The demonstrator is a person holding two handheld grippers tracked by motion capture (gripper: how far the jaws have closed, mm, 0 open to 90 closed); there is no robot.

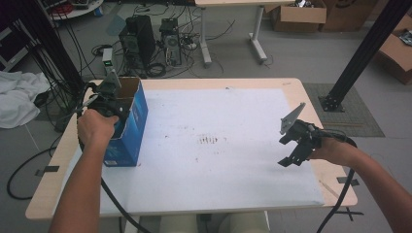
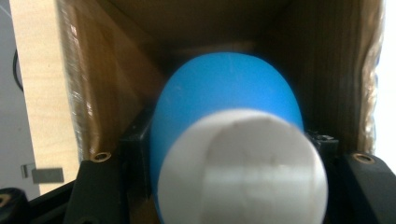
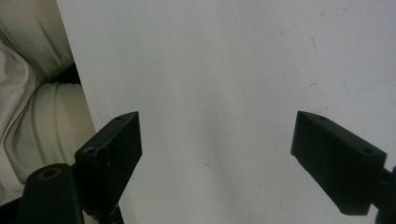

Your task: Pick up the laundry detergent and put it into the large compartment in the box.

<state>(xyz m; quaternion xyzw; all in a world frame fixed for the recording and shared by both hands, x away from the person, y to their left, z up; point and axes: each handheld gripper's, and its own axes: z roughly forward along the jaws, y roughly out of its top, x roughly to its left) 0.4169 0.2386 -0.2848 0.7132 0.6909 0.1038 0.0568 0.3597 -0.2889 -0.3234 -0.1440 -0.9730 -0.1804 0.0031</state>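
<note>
The bench (image 1: 233, 85) carries a white sheet (image 1: 218, 145), faintly stained near its middle. At its left edge stands an open blue box (image 1: 131, 128) with bare brown card inside.

The left claw (image 1: 111, 99) reaches into the box's open top. In the left gripper view a blue, rounded thing with a white end (image 2: 224, 140) sits between the jaws, down inside the brown walls; the jaws press it on both sides, so the claw is closed on it. What it is I cannot tell for sure; it looks like a smooth bulb or egg-shaped toy.

It seems light and hard-shelled, with a glossy, curved skin that could slide out of flat jaws. The widest part of the blue body looks the safest place to grip, squarely across, with modest force.

The right claw (image 1: 291, 145) hangs over the sheet's right side, jaws wide apart and holding nothing.
</note>
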